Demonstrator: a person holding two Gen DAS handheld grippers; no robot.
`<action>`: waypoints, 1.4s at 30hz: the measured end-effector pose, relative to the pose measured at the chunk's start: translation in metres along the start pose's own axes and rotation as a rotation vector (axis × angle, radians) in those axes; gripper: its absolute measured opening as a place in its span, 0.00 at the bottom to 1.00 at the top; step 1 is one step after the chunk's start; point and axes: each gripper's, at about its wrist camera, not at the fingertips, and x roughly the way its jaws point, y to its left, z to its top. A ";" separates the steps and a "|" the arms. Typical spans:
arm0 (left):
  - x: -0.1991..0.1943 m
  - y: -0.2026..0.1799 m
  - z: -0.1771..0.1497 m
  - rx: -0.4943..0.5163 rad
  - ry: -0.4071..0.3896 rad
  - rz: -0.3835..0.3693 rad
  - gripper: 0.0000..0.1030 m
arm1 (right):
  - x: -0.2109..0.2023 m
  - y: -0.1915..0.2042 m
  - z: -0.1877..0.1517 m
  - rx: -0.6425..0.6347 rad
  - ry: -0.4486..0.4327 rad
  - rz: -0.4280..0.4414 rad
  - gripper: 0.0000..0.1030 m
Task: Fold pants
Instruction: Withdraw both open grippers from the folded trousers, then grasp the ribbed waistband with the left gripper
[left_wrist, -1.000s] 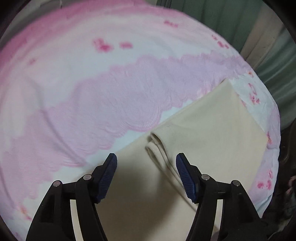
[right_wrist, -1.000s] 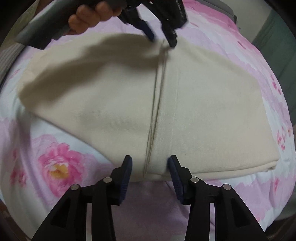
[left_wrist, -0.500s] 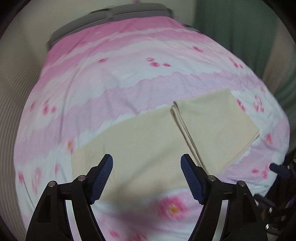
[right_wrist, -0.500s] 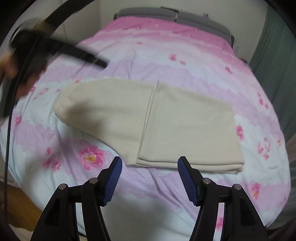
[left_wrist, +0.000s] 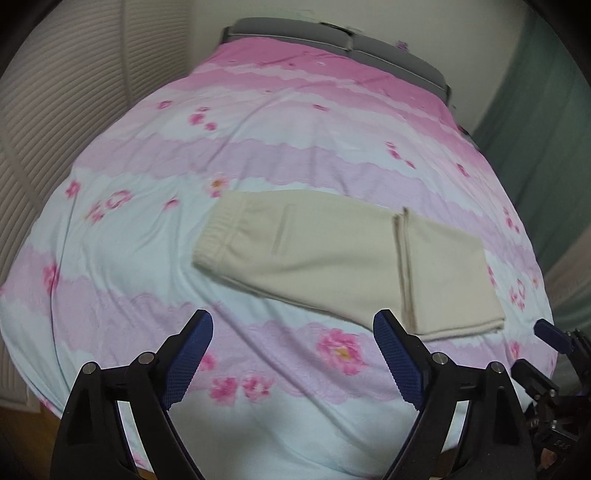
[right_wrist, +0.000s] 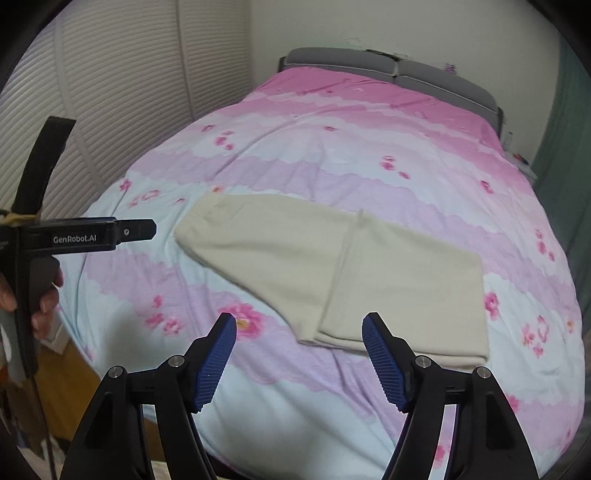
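Cream pants (left_wrist: 325, 254) lie flat on the pink floral bed cover, waistband at the left, leg ends folded back over the right part; they also show in the right wrist view (right_wrist: 332, 266). My left gripper (left_wrist: 293, 354) is open and empty, held back above the bed's near edge. My right gripper (right_wrist: 299, 354) is open and empty, also back from the pants. The left gripper's body (right_wrist: 85, 236) shows at the left of the right wrist view, and the right gripper's blue fingertips (left_wrist: 552, 334) at the right edge of the left wrist view.
The bed (right_wrist: 369, 155) fills both views, with a grey headboard (right_wrist: 406, 74) at the far end. White louvred doors (right_wrist: 129, 92) stand on the left, a green curtain (left_wrist: 546, 110) on the right. Wooden floor (right_wrist: 70, 369) shows below the bed's left edge.
Both grippers have pulled back and up from the pants' folded edge, opening wider. The pants stay folded on the bed.
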 end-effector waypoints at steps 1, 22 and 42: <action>0.004 0.010 -0.001 -0.022 -0.003 0.000 0.86 | 0.003 0.005 0.003 -0.011 0.003 0.002 0.69; 0.197 0.133 0.018 -0.412 0.124 -0.304 0.80 | 0.172 0.065 0.060 0.070 0.207 -0.088 0.69; 0.254 0.138 0.040 -0.584 0.168 -0.345 0.51 | 0.196 0.070 0.060 0.054 0.236 -0.147 0.69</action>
